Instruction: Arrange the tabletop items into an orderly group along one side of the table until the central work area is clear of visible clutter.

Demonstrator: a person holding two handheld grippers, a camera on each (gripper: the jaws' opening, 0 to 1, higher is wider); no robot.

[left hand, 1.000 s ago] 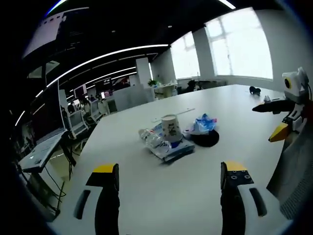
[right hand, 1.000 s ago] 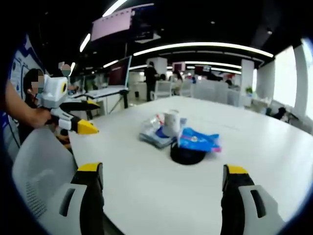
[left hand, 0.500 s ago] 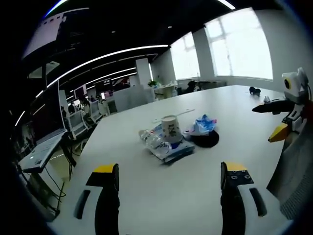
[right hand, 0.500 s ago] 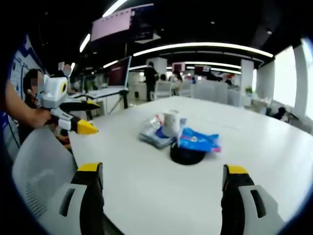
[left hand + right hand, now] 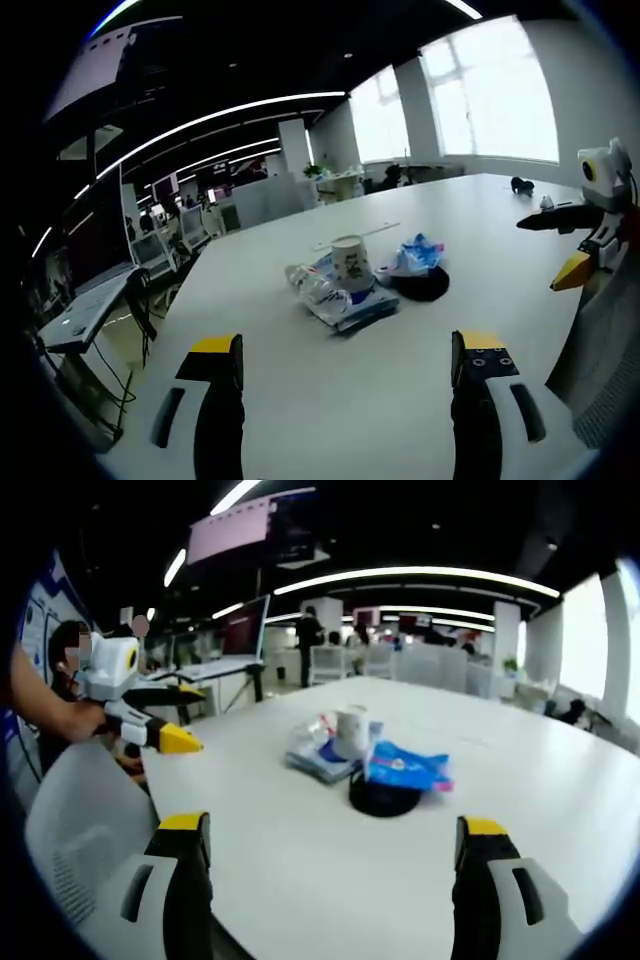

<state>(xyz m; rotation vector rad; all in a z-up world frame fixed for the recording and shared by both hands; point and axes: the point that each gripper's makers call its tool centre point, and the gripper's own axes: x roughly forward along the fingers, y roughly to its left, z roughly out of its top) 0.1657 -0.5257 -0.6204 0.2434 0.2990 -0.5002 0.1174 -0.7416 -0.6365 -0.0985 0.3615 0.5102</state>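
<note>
Both tongs stand with jaws spread wide and nothing between them. From my remote station I record the left gripper [image 5: 346,365] above the near part of the white table [image 5: 300,410], and the right gripper [image 5: 334,855] likewise above the near edge of that table [image 5: 560,780]. Each also shows in the other's view: the right gripper [image 5: 572,245] at the right margin of the left gripper view, the left gripper [image 5: 160,718] at the left margin of the right gripper view, held in a hand [image 5: 75,720], jaws parted and well apart from the clutter.

The clutter sits in one tight cluster toward the middle of the table. I note a crumpled clear plastic bag [image 5: 325,292] with blue print, lying flat; a paper cup [image 5: 351,263] stands upright on it. Just beside it lies a black round item [image 5: 418,284], which I cannot identify further, with a blue and white packet [image 5: 412,255] resting partly over it. The same cluster appears in the right gripper view: bag [image 5: 312,755], cup [image 5: 351,731], black item [image 5: 384,798], packet [image 5: 407,767].

A grey chair back [image 5: 75,830] stands at the table's near left edge.
</note>
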